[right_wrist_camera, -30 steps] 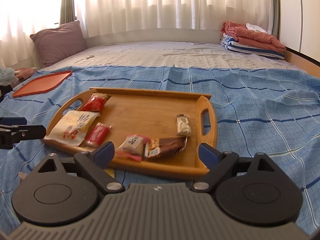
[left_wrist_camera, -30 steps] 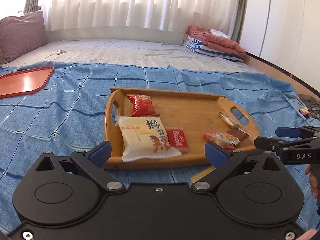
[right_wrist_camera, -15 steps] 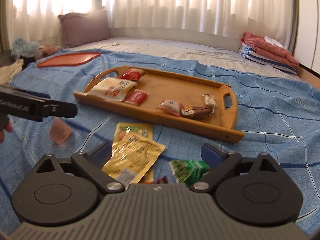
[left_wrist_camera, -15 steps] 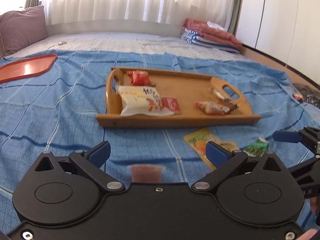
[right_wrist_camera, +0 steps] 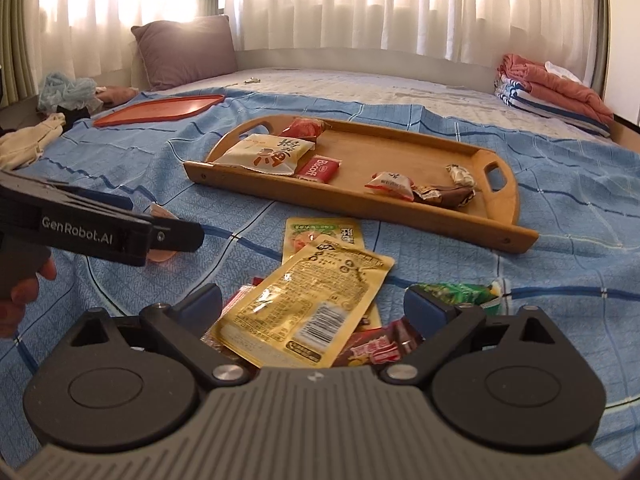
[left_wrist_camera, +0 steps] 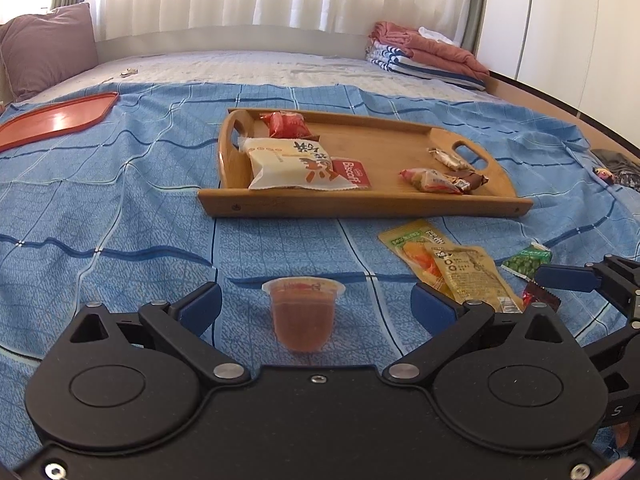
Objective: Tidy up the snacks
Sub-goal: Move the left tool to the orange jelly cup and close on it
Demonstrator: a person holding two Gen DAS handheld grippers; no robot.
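Note:
A wooden tray (left_wrist_camera: 280, 202) (right_wrist_camera: 400, 216) on the blue bedspread holds several snack packs. My left gripper (left_wrist_camera: 316, 306) is open, its fingers either side of a small red jelly cup (left_wrist_camera: 303, 318) that stands on the bedspread, not touching it. My right gripper (right_wrist_camera: 313, 304) is open over a heap of loose snacks: two yellow pouches (right_wrist_camera: 304, 304) (left_wrist_camera: 460, 264), a green pack (right_wrist_camera: 460, 292) (left_wrist_camera: 527, 259) and a red wrapper (right_wrist_camera: 376, 348). The left gripper also shows in the right wrist view (right_wrist_camera: 120, 228), hiding most of the cup.
A red tray (left_wrist_camera: 52, 120) (right_wrist_camera: 160, 110) lies far left. A pillow (right_wrist_camera: 184, 50) is at the back, folded laundry (left_wrist_camera: 428, 54) (right_wrist_camera: 552, 88) at the back right. Clothes (right_wrist_camera: 32, 136) lie at the left edge. A dark item (left_wrist_camera: 618, 168) lies far right.
Both grippers have pulled back from the tray toward me and lowered. The jelly cup has come between the left fingers; the loose snack heap has come under the right gripper.

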